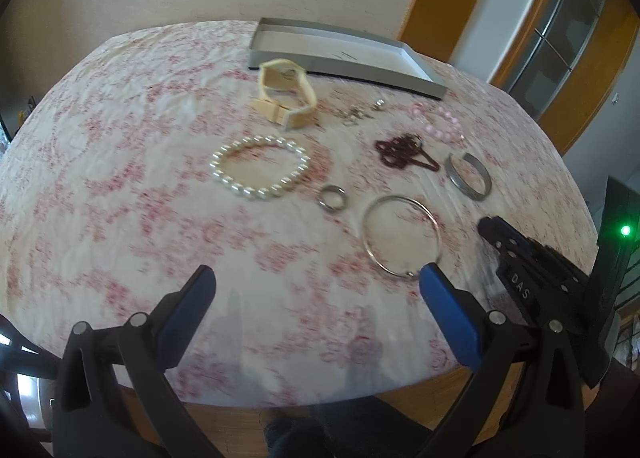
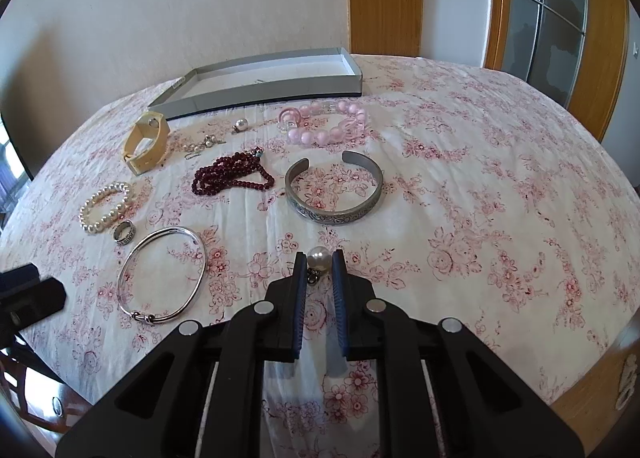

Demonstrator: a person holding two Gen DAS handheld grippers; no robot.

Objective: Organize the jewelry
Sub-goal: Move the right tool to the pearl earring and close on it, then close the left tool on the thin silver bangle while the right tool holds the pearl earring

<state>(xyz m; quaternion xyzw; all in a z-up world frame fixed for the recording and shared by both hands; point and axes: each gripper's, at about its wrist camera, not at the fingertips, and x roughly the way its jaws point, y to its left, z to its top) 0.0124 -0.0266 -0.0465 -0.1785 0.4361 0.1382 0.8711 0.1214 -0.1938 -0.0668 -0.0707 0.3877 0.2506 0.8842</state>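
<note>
- The counter (image 2: 460, 162), under its pink-flowered cloth, carried everything, and the grey tray (image 2: 256, 92) lay at its far edge, its long side running across my view and its inside bare apart from some small mark I couldn't make out.
- My left tongs (image 1: 316, 282) were released, jaws standing wide over bare cloth, one blue tip just beside the thin silver bangle (image 1: 402, 236); I'd judge that arm should stay clear of the right one's path to the tray.
- My right tongs (image 2: 319, 266) were clenched on a pearl earring (image 2: 319, 258), which sat at the counter's near side, well apart from the tray.
- The pearl sat at the very tips, so I judged the hold shallow: lift straight and slowly, carry it level, and let go low inside the tray so it wouldn't roll.
- The earring's long axis ran along the fingers, pearl pointing away toward the tray, dark metal fitting trailing back between the pads.
</note>
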